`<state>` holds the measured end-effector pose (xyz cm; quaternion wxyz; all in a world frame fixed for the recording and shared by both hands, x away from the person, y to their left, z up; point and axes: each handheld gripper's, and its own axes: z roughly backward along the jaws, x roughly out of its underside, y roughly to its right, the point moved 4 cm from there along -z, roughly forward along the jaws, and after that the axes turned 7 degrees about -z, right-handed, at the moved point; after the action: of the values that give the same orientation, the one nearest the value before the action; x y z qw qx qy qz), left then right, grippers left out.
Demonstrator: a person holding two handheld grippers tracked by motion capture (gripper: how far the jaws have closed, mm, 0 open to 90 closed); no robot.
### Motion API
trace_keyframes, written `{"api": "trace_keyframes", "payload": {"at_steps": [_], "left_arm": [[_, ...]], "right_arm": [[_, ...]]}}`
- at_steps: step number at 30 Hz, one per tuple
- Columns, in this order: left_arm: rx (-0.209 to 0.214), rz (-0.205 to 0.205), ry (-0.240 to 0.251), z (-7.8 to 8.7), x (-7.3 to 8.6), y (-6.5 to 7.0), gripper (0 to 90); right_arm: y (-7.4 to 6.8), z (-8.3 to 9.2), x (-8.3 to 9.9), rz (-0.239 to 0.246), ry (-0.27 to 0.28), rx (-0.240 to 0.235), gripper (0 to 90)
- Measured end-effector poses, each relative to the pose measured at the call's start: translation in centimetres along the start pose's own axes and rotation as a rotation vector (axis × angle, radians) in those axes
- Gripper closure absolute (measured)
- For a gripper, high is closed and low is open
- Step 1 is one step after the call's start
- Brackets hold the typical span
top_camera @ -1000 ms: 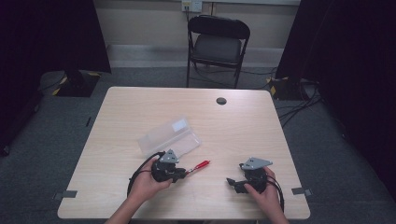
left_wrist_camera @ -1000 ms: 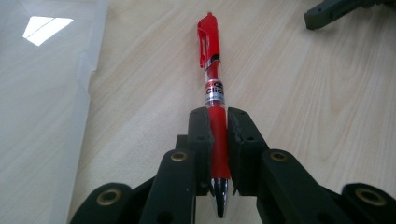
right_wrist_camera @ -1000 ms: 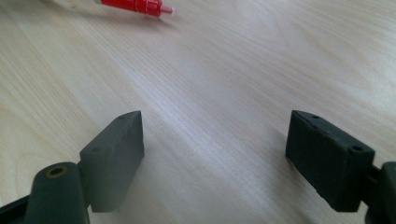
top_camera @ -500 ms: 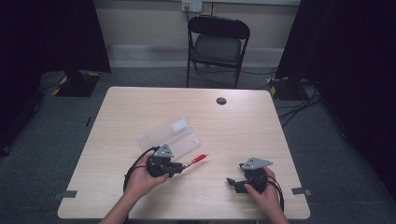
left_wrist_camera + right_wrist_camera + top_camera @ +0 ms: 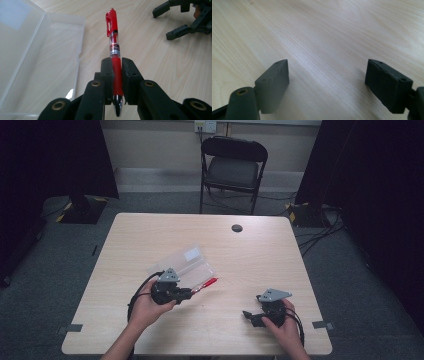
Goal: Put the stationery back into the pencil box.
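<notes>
Over the wooden table (image 5: 250,255) we are clamping a red pen (image 5: 114,47) in our left gripper (image 5: 117,66), right gripper (image 5: 325,82) gaping wide.

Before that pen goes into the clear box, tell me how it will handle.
The red pen looks rigid and probably light. Its round barrel would likely roll if dropped, though the clip may stop it. The left claw grips the rubbery section, so slipping seems unlikely.

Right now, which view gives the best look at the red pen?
The left gripper view: the red pen runs up the frame, clamped at its grip between the left gripper jaws, label and clip legible. The high view shows it as a small red sliver; the right gripper view faces bare table.
</notes>
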<state>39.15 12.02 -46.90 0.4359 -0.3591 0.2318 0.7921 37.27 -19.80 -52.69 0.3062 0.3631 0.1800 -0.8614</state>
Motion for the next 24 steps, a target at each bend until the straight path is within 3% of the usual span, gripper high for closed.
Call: {"api": "trace_keyframes", "payload": {"at_steps": [13, 15, 24], "left_arm": [[-0.024, 0.028, 0.037, 1.0, -0.9, -1.5, 80.7], [-0.032, 0.015, 0.026, 1.0, -1.1, -1.8, 80.7], [-0.038, 0.039, 0.041, 0.1, -1.6, -2.7, 80.6]], "right_arm": [[0.0, 0.0, 0.0, 0.000, 0.000, 0.001, 18.6], [0.0, 0.0, 0.0, 0.000, -0.001, 0.002, 18.6], [0.0, 0.0, 0.0, 0.000, 0.000, -0.001, 18.5]]}}
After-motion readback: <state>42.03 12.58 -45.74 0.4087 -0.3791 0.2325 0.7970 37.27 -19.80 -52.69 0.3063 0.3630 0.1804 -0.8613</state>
